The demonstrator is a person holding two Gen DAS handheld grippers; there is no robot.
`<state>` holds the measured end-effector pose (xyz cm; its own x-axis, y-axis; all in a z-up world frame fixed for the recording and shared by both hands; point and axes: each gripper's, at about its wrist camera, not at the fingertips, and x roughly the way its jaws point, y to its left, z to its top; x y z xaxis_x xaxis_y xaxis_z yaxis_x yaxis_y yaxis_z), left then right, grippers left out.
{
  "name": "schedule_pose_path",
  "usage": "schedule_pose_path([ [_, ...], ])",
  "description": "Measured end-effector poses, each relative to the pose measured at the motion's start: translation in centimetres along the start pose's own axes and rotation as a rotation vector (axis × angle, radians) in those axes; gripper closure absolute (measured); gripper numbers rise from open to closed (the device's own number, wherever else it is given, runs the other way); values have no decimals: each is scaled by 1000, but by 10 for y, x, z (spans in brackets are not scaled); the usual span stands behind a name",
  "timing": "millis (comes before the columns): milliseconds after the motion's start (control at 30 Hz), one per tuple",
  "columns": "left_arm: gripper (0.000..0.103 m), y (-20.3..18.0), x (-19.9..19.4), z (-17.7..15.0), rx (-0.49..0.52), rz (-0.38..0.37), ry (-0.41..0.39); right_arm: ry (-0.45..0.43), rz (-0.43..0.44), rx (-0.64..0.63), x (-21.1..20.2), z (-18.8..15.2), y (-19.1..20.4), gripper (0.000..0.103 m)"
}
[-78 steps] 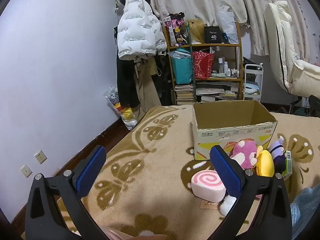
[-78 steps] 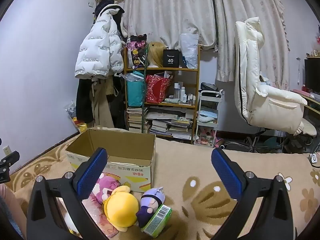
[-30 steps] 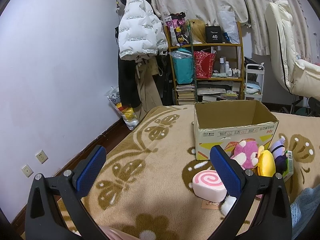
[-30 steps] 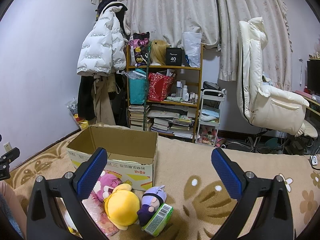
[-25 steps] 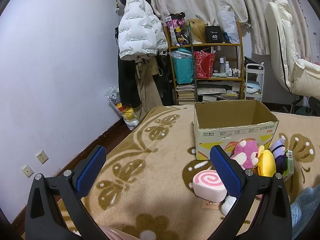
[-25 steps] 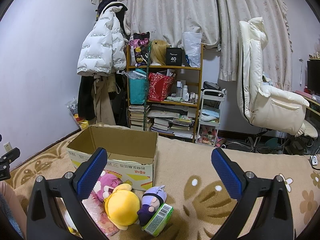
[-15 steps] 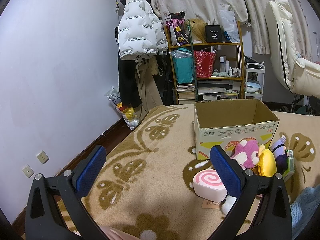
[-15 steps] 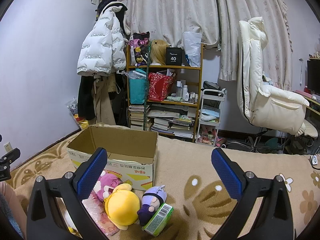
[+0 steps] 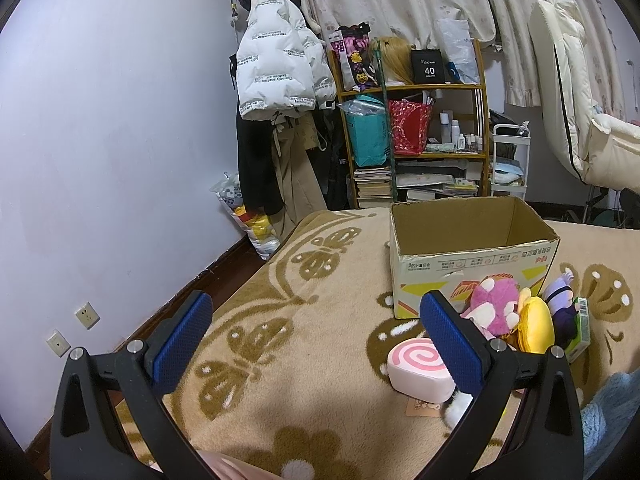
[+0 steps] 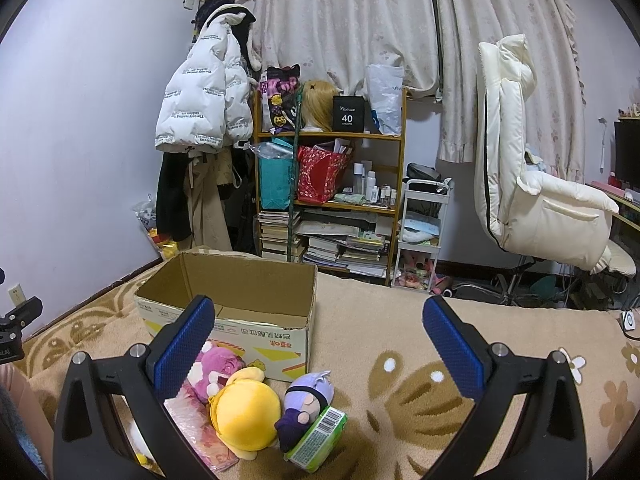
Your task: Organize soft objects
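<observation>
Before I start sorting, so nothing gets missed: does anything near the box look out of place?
Yes. A green packet with a barcode lies among the plush toys, leaning against the purple doll. It looks like packaged goods, not a toy. The cardboard box is upright, its top edge ragged.

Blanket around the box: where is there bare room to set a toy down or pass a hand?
Bare: the blanket left of the box and swirl cushion, and the stretch right of the box. The box itself looks empty. Crowded: its front, where the pink plush, yellow plush, purple doll and green pack huddle.
</observation>
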<state>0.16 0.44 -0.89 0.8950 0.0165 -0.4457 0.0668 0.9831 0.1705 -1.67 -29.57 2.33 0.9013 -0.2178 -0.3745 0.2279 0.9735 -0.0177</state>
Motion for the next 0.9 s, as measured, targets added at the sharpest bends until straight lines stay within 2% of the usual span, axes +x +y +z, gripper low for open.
schedule_pose_path([
  [900,0,0,2,-1,8,6,4,4,0,1,2,-2,0,0],
])
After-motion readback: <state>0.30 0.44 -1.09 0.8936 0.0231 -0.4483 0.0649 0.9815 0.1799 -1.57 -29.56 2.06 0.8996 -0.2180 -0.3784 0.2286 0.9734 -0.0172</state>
